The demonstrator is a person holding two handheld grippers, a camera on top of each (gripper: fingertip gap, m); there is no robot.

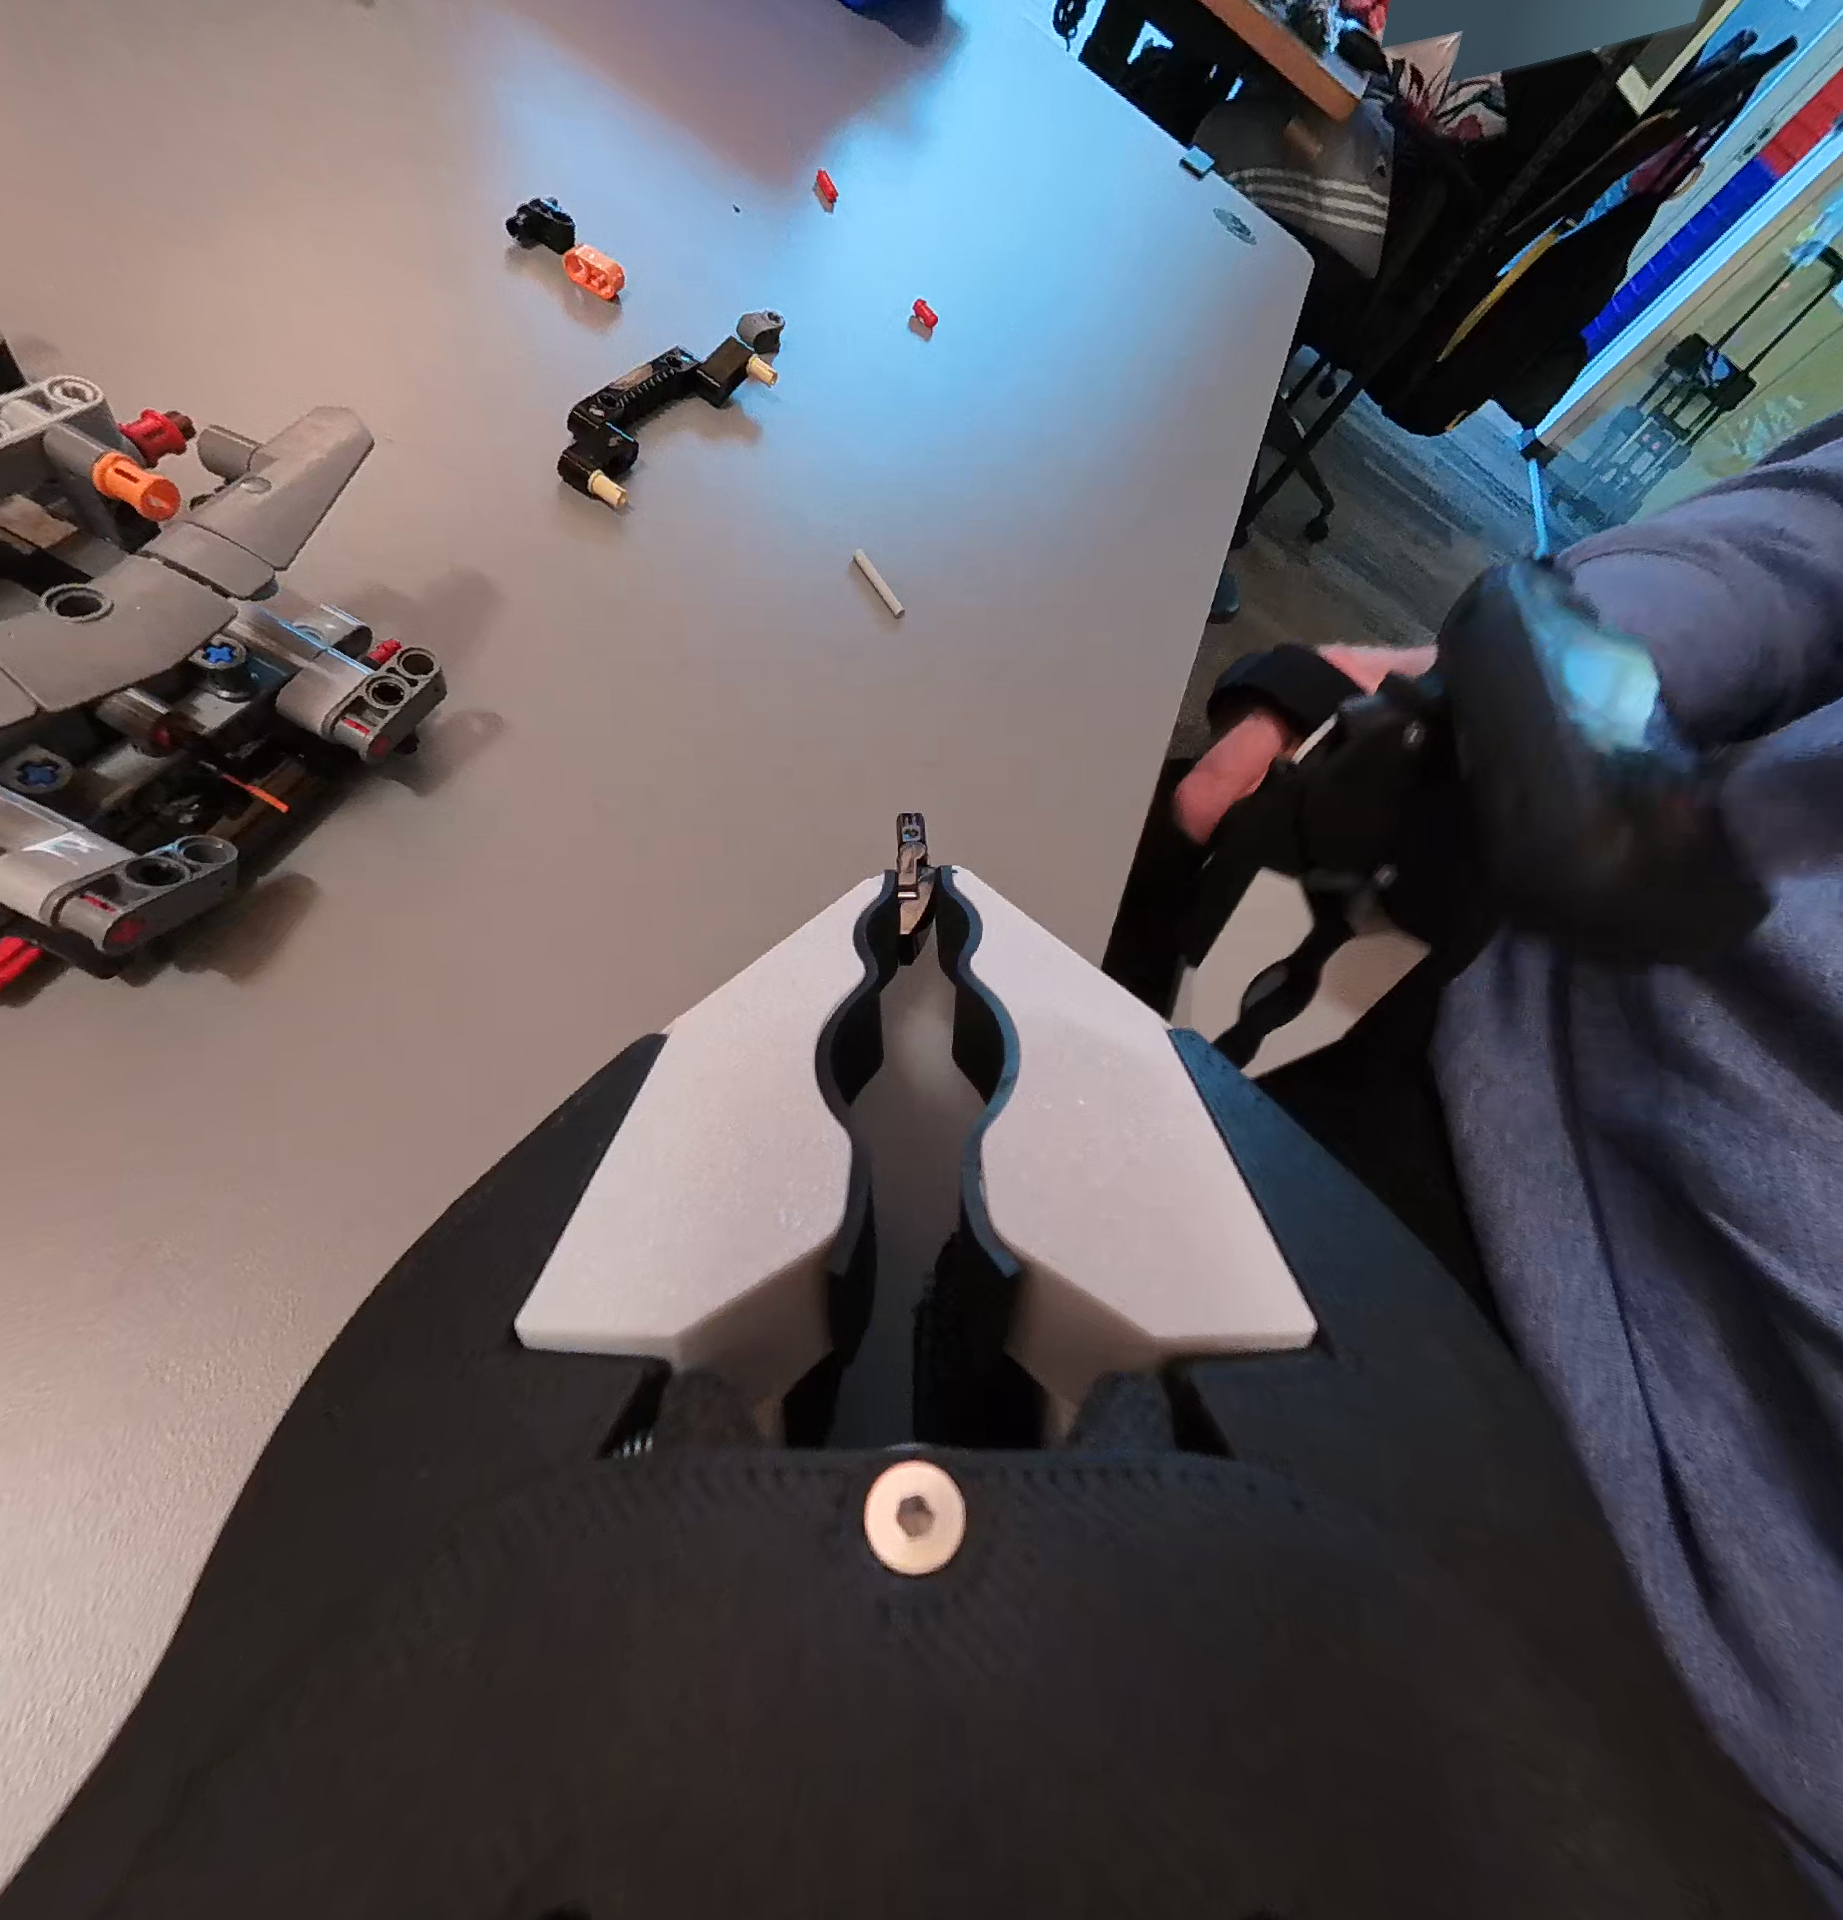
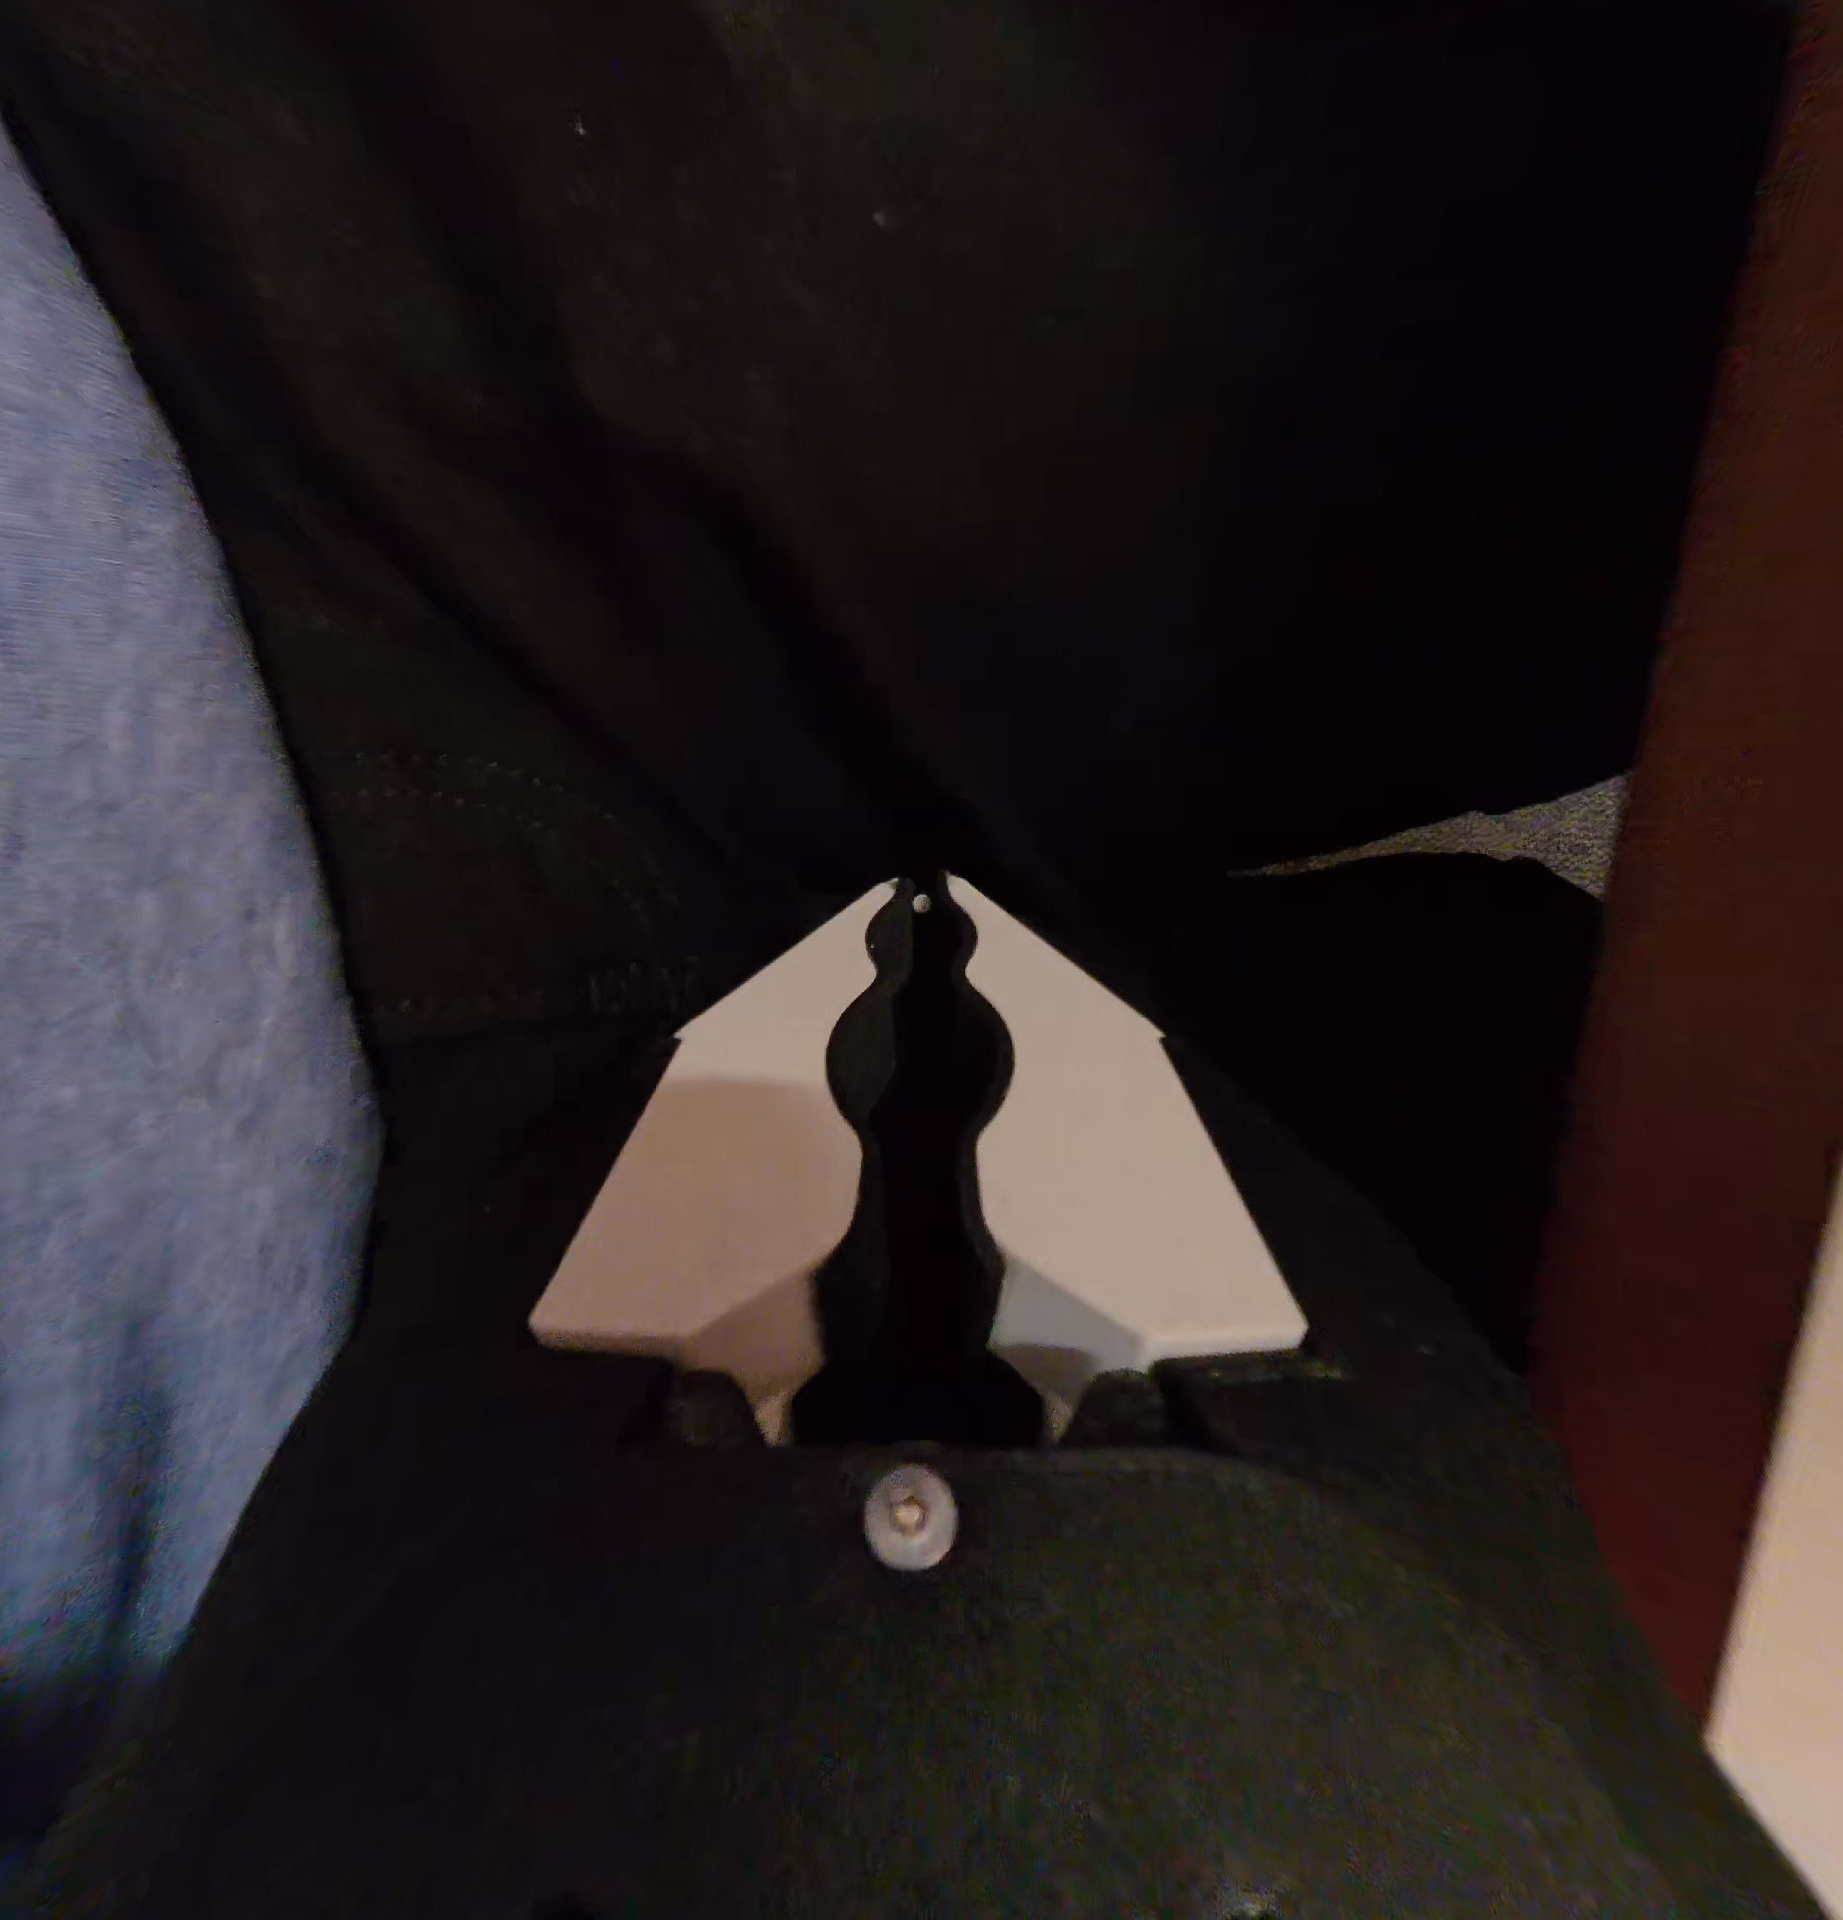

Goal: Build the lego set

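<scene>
My left gripper [image 1: 914,883] is shut on a small black lego piece [image 1: 911,854] that sticks out past its tips, above the grey table [image 1: 688,935] near its right edge. The partly built grey lego model [image 1: 148,665] lies at the left. A black beam assembly with tan pins [image 1: 652,410] lies farther out. My right gripper [image 2: 924,883] is shut and points at dark trousers [image 2: 896,416]; a tiny pale speck sits at its tips and I cannot tell what it is. It also shows in the left wrist view [image 1: 1275,1003], off the table's edge, in a hand.
Loose parts lie on the table: an orange piece [image 1: 593,272], a black piece [image 1: 541,223], two small red pieces [image 1: 825,189] [image 1: 923,315] and a pale axle [image 1: 877,583]. The person's grey-blue sleeve [image 1: 1675,1143] fills the right. Chairs and bins stand beyond the table. There is about 20 centimetres between the tips of the two grippers.
</scene>
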